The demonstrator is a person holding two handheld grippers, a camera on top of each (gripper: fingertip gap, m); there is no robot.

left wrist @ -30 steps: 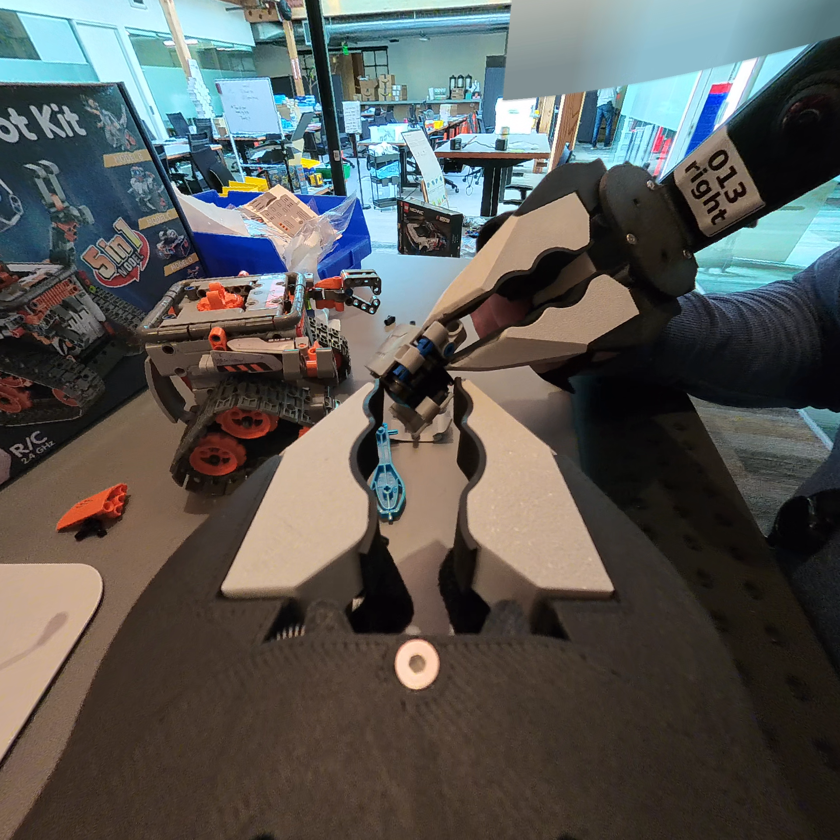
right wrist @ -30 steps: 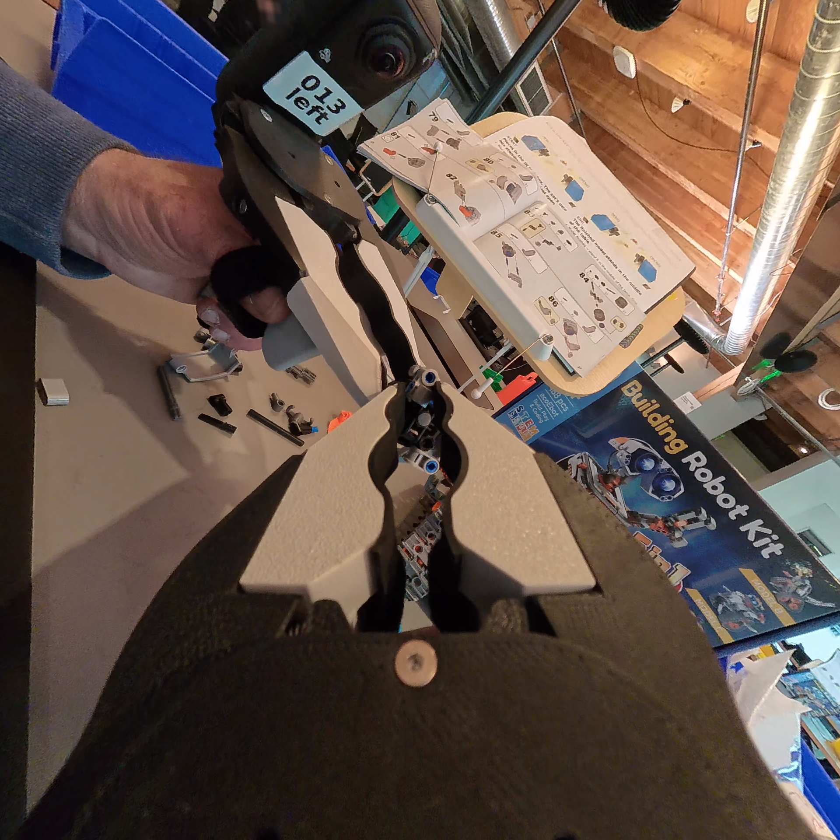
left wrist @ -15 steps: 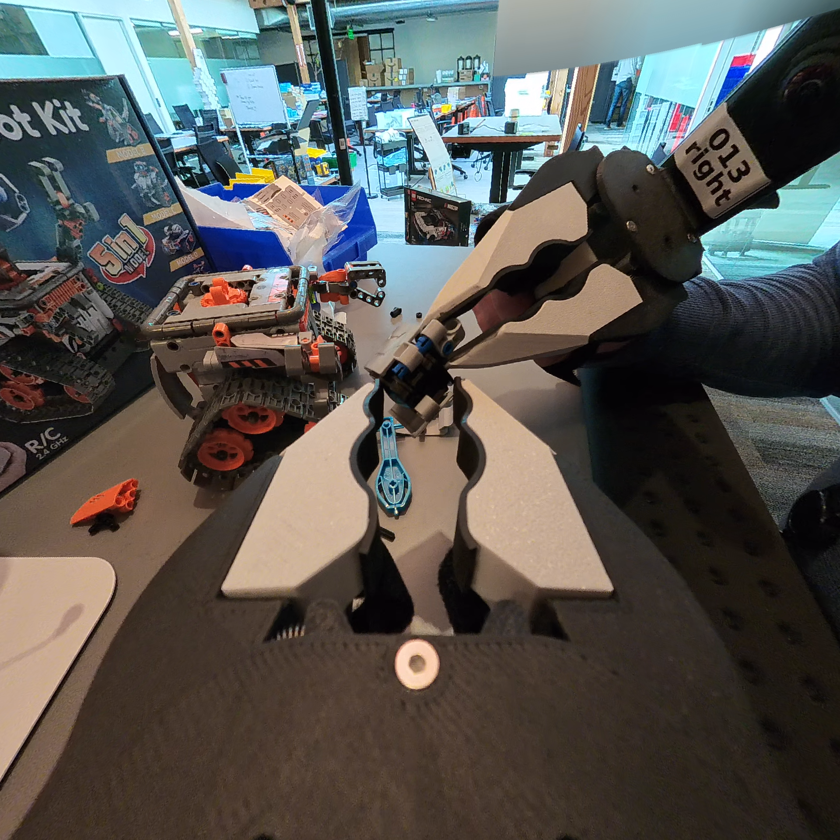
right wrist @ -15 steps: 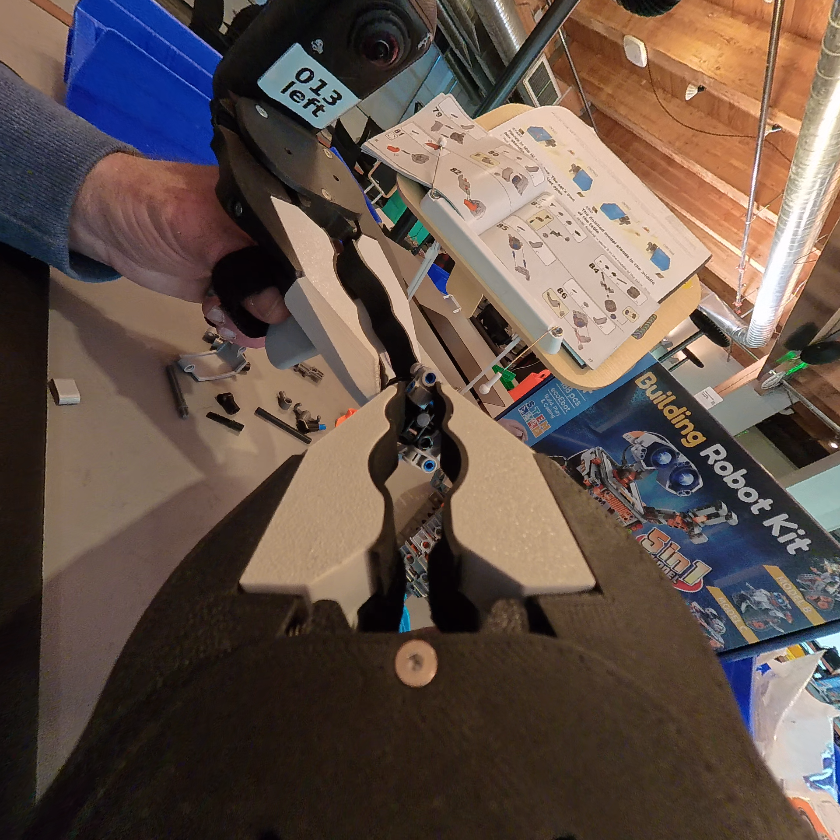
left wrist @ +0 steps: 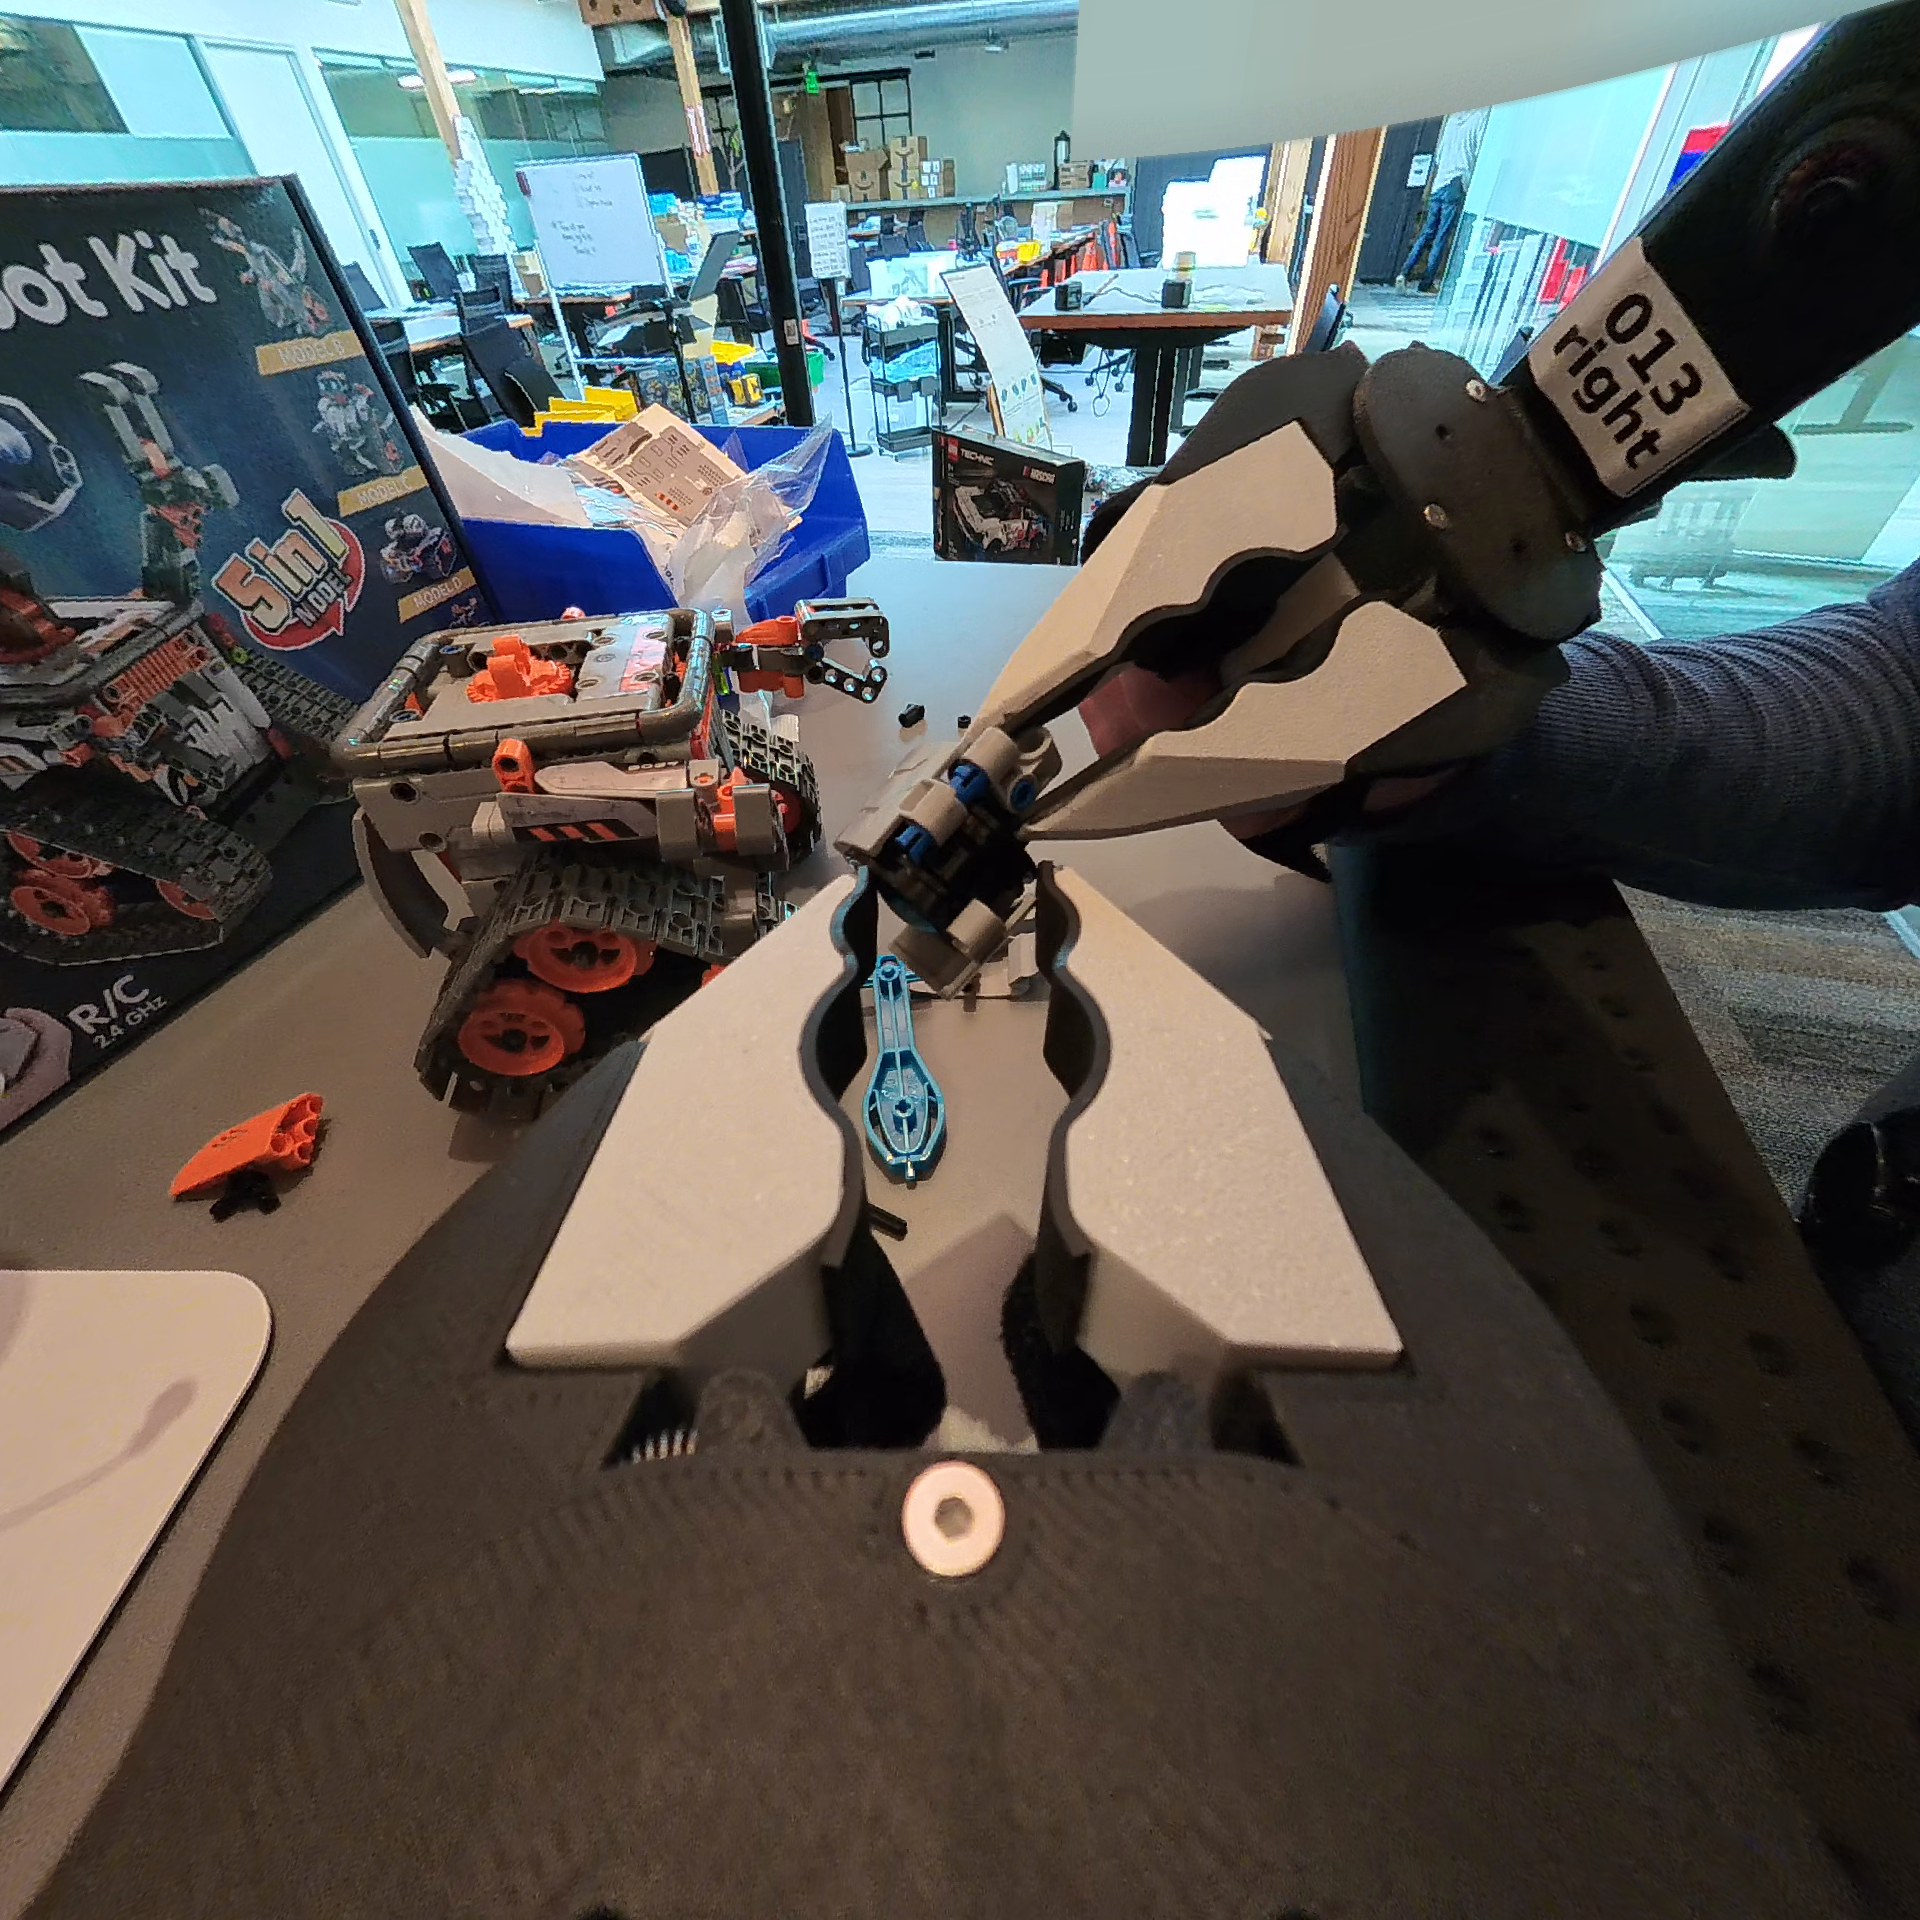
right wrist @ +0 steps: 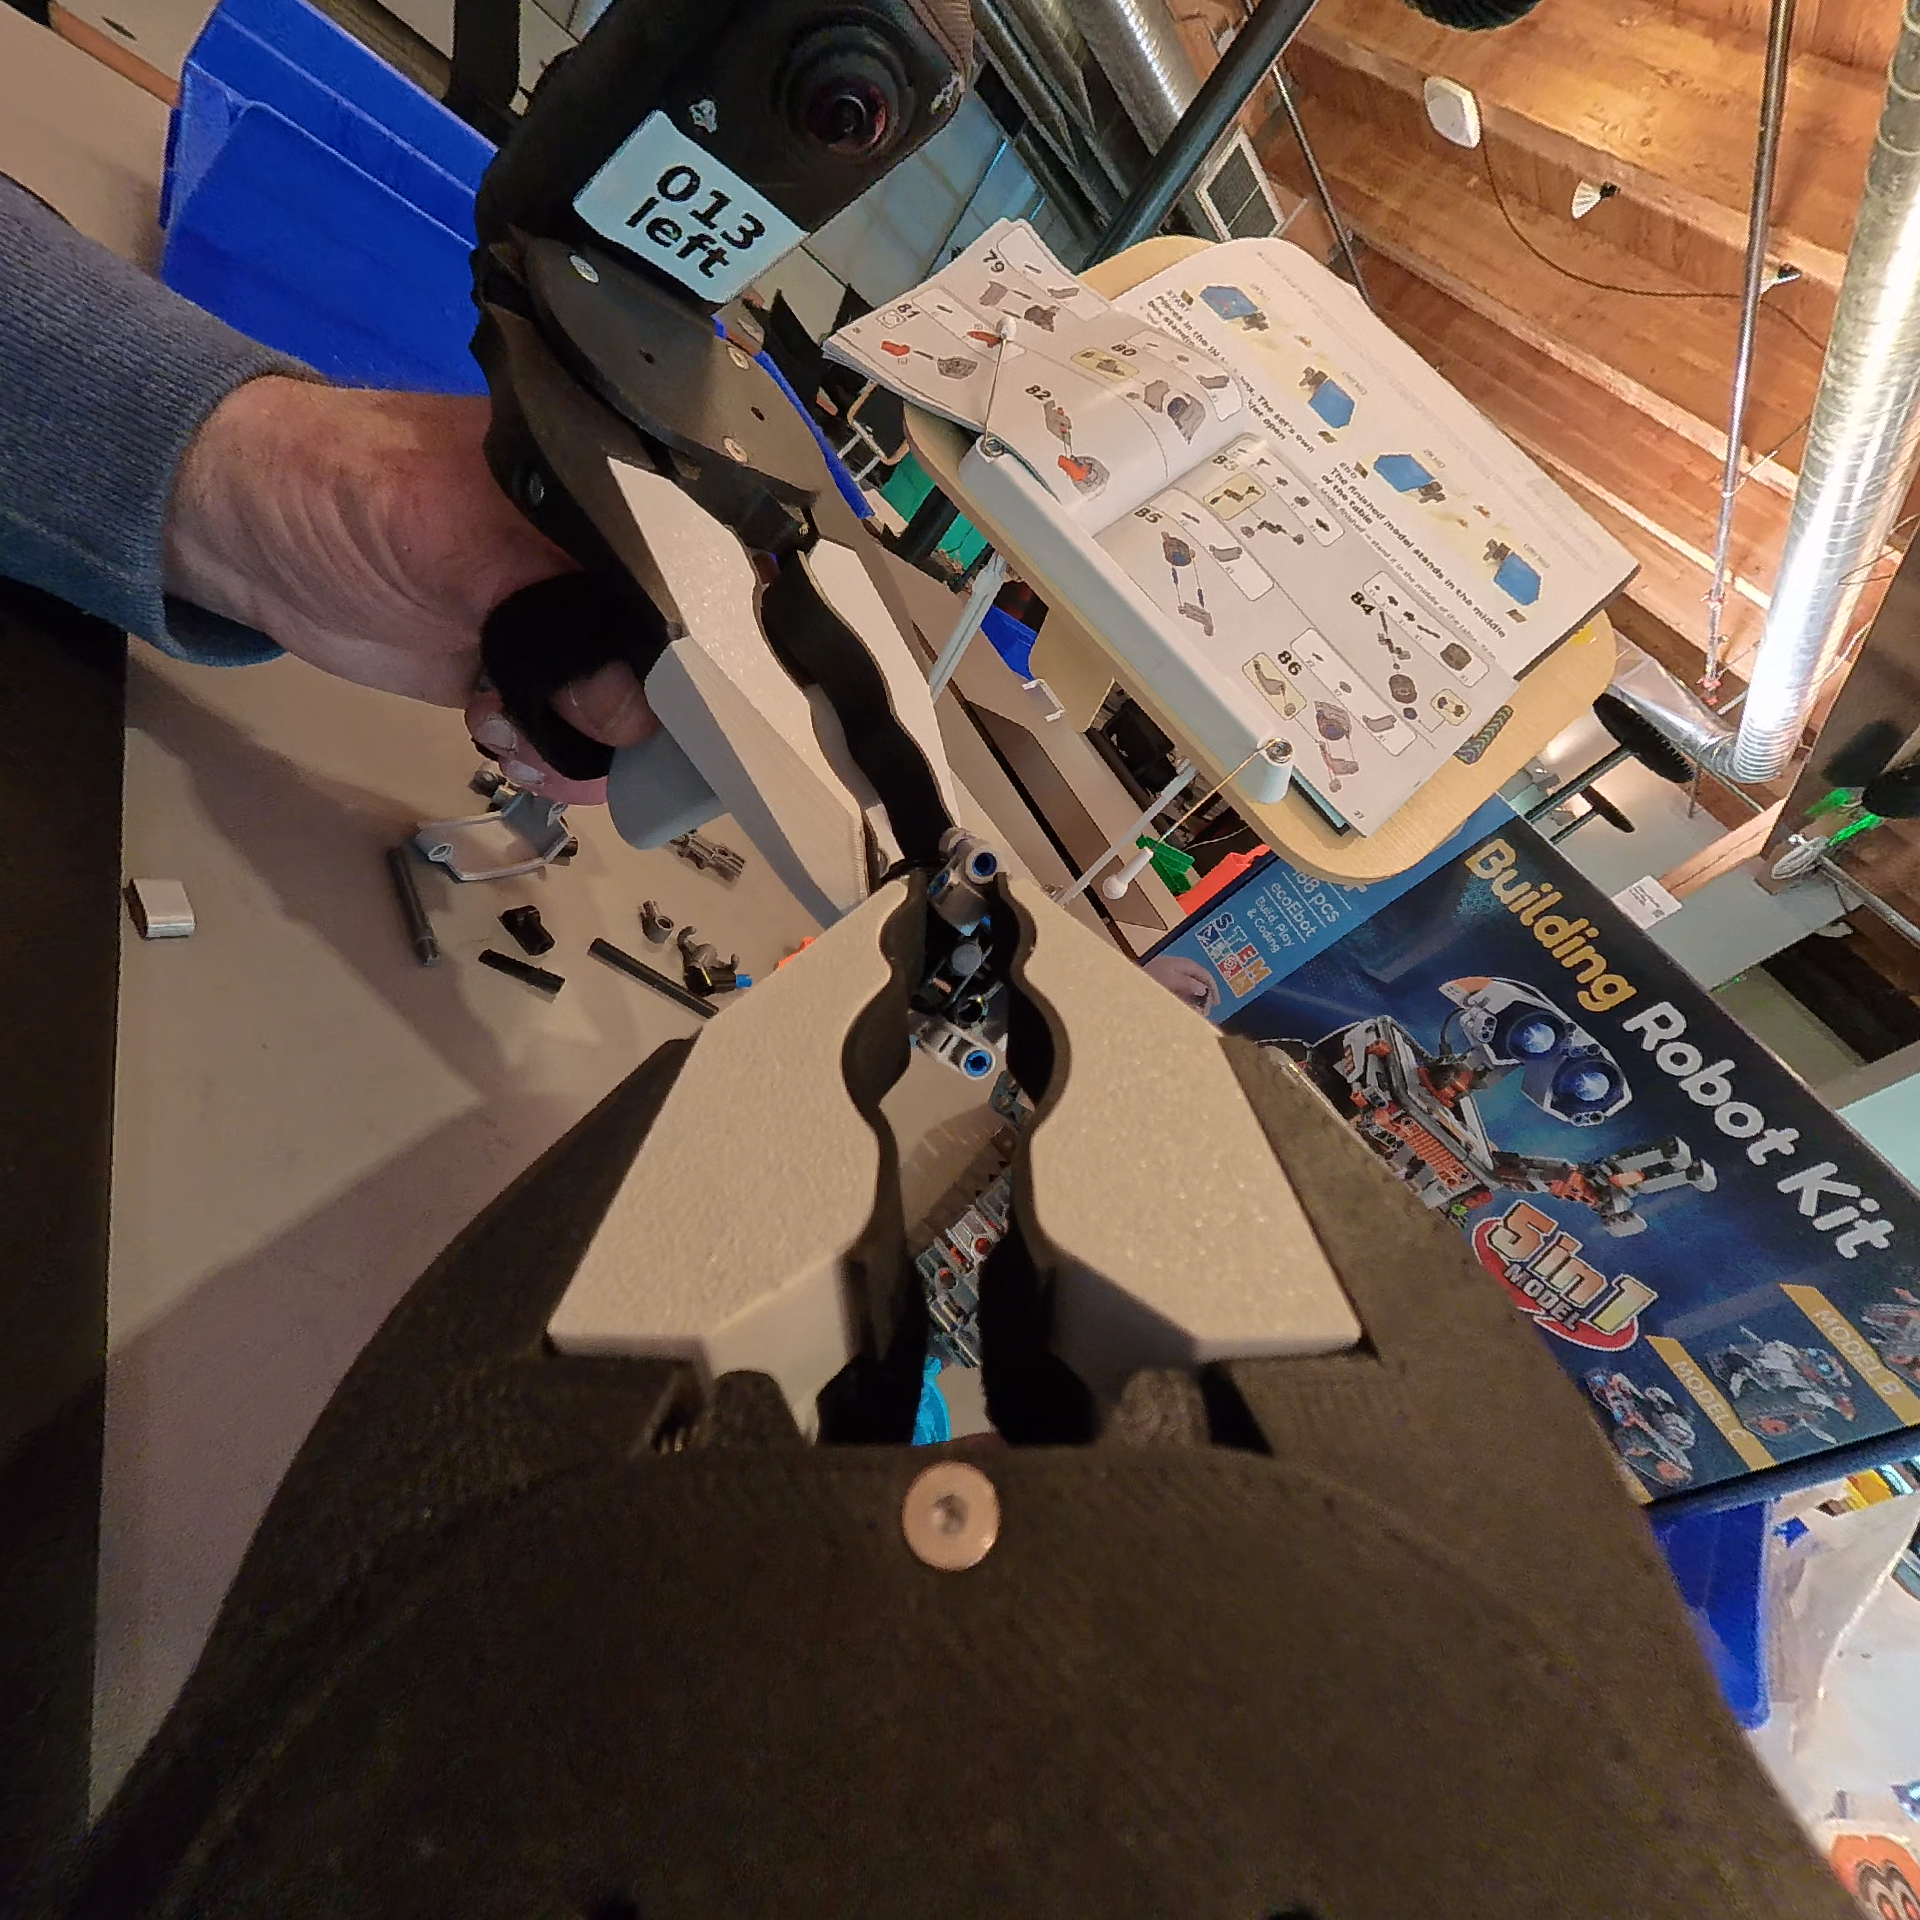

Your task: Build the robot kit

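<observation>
A: Surface? Matte grey flat tabletop (left wrist: 1174,883), dark perforated board (left wrist: 1558,1091) along its right edge.

B: On it?

A: Grey-and-orange tracked brick-built vehicle (left wrist: 582,821), upright. Near it, 1 loose orange angled brick piece (left wrist: 249,1141). Blue slender plastic tool (left wrist: 902,1081) flat, near centre. White rounded-corner mat (left wrist: 94,1444) at left.

B: Other view?

A: Scattered small dark pins and axles (right wrist: 623,961), 1 small grey block (right wrist: 161,907), bent grey frame piece (right wrist: 488,836).
</observation>
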